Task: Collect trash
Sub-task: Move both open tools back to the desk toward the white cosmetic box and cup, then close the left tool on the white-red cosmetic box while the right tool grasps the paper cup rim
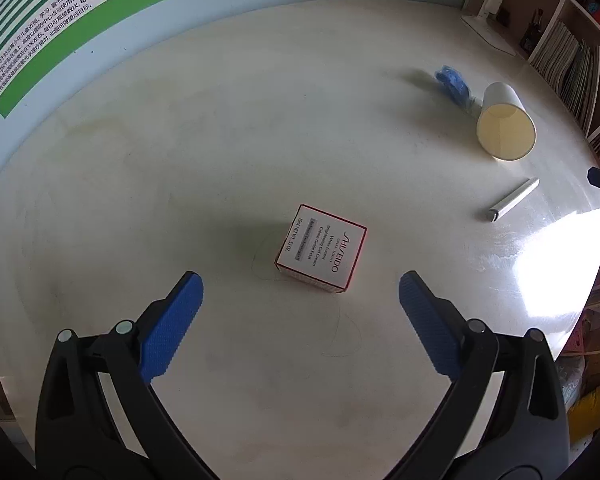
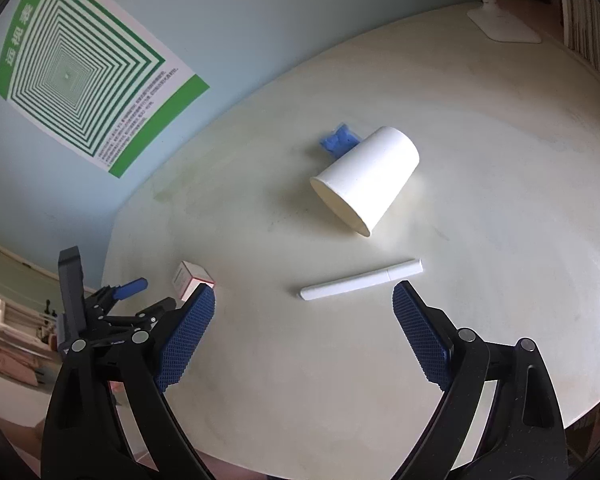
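A small white cosmetics box with red edges (image 1: 321,249) lies on the pale table just ahead of my open, empty left gripper (image 1: 300,286). The box also shows in the right wrist view (image 2: 191,277). A white paper cup (image 2: 367,179) lies on its side, also seen in the left wrist view (image 1: 505,121). A crumpled blue scrap (image 2: 339,138) lies behind the cup, and shows in the left wrist view (image 1: 453,84). A white pen-like tube (image 2: 362,279) lies just beyond my open, empty right gripper (image 2: 304,294); the left wrist view shows the tube too (image 1: 512,199).
The round pale table (image 1: 180,184) meets a blue wall with a green striped poster (image 2: 80,80). A white lamp base (image 2: 504,26) stands at the far right. Bookshelves (image 1: 572,56) stand beside the table. The left gripper (image 2: 116,300) shows in the right wrist view.
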### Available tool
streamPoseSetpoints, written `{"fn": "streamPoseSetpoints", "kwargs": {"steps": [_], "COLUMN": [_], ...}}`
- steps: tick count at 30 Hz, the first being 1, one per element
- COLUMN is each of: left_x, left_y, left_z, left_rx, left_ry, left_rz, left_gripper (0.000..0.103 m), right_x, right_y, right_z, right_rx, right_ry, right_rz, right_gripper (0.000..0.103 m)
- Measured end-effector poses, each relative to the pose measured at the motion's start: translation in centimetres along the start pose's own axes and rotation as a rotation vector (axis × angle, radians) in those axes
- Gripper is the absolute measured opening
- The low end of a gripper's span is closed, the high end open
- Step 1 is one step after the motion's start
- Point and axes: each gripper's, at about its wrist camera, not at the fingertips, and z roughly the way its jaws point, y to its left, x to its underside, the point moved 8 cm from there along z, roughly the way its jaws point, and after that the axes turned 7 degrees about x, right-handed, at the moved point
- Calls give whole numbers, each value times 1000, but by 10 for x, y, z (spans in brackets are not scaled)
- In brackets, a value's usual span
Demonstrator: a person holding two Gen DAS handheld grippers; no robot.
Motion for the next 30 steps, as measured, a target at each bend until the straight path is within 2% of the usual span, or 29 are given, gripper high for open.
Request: {"fn": "streamPoseSetpoints", "kwargs": {"steps": [4, 10, 13, 16, 18, 20, 21, 26, 30], "left_x": [-1, -2, -2, -1, -2, -5, -7, -21, -32], "left_y": [2, 8, 12, 14, 13, 10, 9, 7, 6], "left_z": [9, 25, 33, 39, 43, 45, 45, 33, 21], "left_rx": [-15, -56, -82, -78, -79, -70, -67, -58, -53], "left_ry": [11, 32, 39, 51, 56, 59, 60, 14, -13], "left_rz": [-4, -54, -71, -93, -97, -86, -81, -65, -53], "left_gripper": [95, 88, 86, 72, 62, 43, 43, 43, 43], "right_x": [-10, -27, -36, -44, -49, -56, -59, -75, -83], "right_y": [-2, -16, -22, -28, -31, -34, -36, -44, -46], "right_z": [19, 56, 71, 83, 86, 83, 81, 66, 54], "right_rx": [19, 99, 152, 165, 146, 144, 142, 156, 165], "right_ry": [25, 79, 89, 102, 106, 93, 86, 39, 3], "right_rz": [-37, -111, -137, -145, -128, -122, -124, -134, -138], "right_gripper": [89, 77, 67, 50, 33, 21, 15, 5, 4]}}
